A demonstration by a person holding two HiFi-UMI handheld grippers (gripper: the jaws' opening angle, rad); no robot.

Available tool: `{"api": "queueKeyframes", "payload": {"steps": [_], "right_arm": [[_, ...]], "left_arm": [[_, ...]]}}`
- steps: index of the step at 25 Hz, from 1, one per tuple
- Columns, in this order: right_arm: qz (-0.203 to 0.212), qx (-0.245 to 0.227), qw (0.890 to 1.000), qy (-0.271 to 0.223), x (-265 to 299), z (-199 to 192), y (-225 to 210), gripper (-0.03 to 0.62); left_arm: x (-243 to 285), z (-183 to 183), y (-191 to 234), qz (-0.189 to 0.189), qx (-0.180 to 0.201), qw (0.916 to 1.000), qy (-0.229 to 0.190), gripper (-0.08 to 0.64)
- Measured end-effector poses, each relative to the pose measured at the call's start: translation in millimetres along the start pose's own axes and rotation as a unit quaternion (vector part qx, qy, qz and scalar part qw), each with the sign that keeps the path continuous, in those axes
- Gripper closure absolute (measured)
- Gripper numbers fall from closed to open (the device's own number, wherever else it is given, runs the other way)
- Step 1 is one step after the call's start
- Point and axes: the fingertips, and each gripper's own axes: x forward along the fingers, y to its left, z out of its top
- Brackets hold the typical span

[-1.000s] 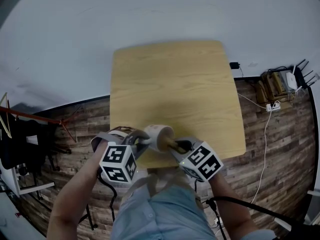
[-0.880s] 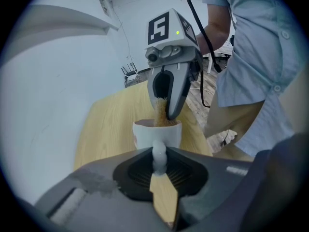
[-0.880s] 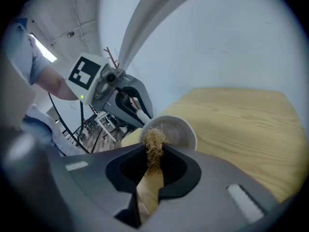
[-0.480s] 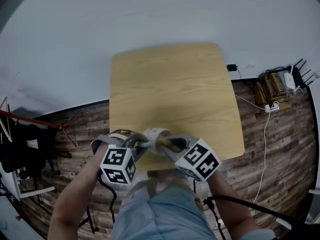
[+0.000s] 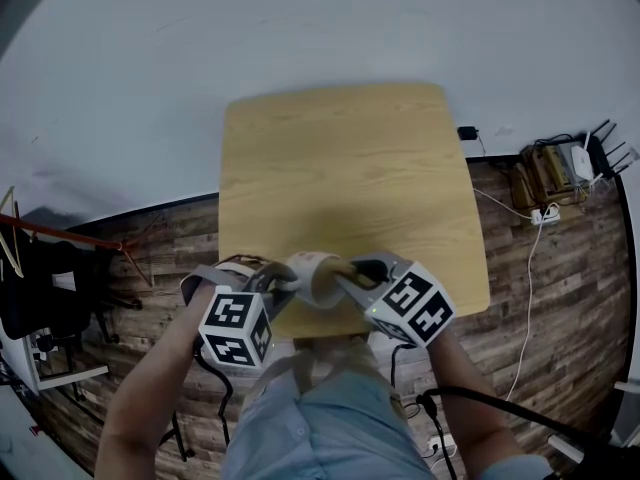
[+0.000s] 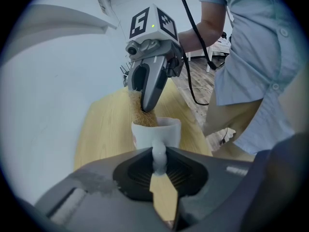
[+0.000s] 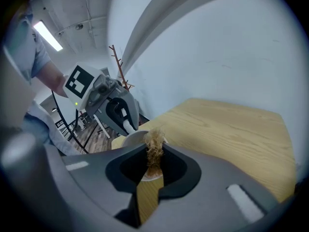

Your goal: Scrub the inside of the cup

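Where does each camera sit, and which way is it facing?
Head view: on the head, facing steeply down at the table; shows both arms, shirt, left gripper, right gripper at the cup.
Left gripper view: on the left gripper, facing along jaws shut on the handle toward the right gripper; shirt at right.
Right gripper view: on the right gripper, facing along jaws shut on the scrubber toward the left gripper; a sleeve at left.
Shared: both gripper views show the cup and table.

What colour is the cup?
The cup is white; the left gripper view shows it best.
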Motion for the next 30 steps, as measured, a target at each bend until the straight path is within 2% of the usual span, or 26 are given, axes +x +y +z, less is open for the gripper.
{"api": "queueKeyframes", "payload": {"steps": [7, 16, 25, 30], "right_arm": [[-0.003, 0.018, 1.0, 0.004, -0.8, -17.1, -8.9, 0.534], [-0.005, 0.041, 0.999, 0.02, -1.2, -42.5, 4.7, 0.535], [0.023, 0.077, 0.997, 0.015, 9.6, -42.7, 31.6, 0.535], [0.037, 0.076, 0.996, 0.005, 21.0, -31.7, 43.0, 0.535]], "left_arm": [[-0.5, -0.7, 0.4, 0.004, -0.004, 1.0, -0.001, 0.489], [-1.3, -0.4, -0.4, 0.01, -0.008, 0.9999, 0.0, 0.489], [0.3, 2.7, -1.2, 0.012, 0.003, 0.9999, 0.006, 0.489], [1.3, 6.1, -3.4, 0.011, 0.016, 0.9998, 0.009, 0.489]]}}
